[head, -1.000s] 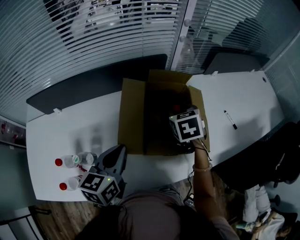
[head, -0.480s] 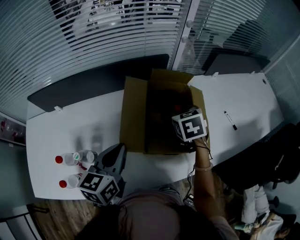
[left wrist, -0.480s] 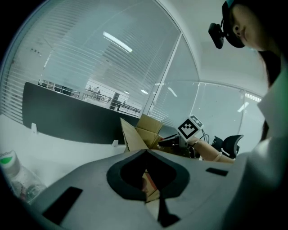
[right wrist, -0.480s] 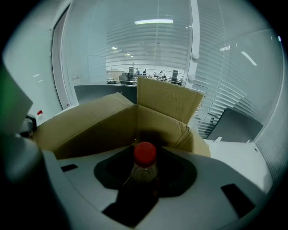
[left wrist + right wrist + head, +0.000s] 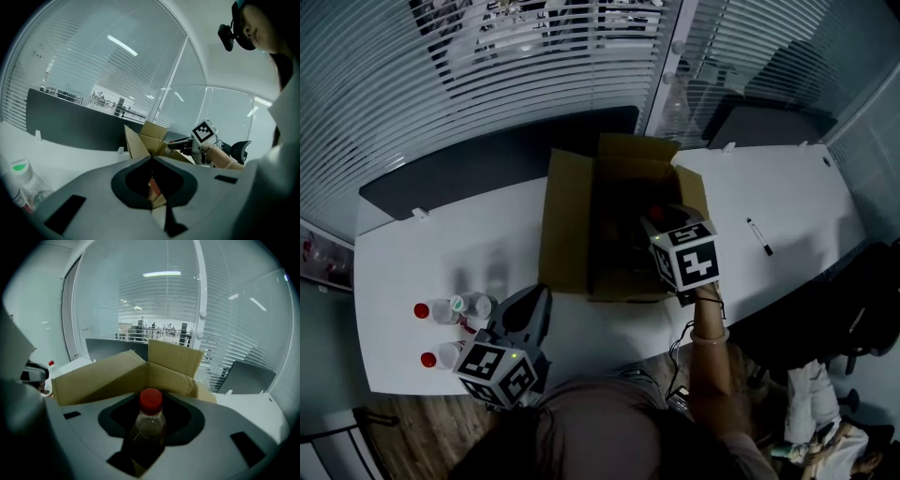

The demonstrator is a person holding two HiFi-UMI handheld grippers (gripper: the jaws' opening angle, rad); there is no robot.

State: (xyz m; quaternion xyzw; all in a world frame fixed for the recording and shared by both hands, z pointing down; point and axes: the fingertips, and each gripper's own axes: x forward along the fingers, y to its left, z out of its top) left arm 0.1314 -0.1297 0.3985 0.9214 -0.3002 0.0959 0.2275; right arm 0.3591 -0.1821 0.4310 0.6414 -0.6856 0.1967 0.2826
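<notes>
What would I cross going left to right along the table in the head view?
bottles → left gripper → cardboard box → pen

Standing on table [image 5: 797,187]: two red-capped bottles [image 5: 431,311] [image 5: 441,357], one green-capped bottle [image 5: 469,305]. Riding between jaws: one held bottle [image 5: 151,416]. Sitting open: one cardboard box [image 5: 567,225]. Lying: one marker [image 5: 760,238].

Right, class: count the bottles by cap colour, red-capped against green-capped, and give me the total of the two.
Red-capped bottles: 3
Green-capped bottle: 1
Total: 4
</notes>
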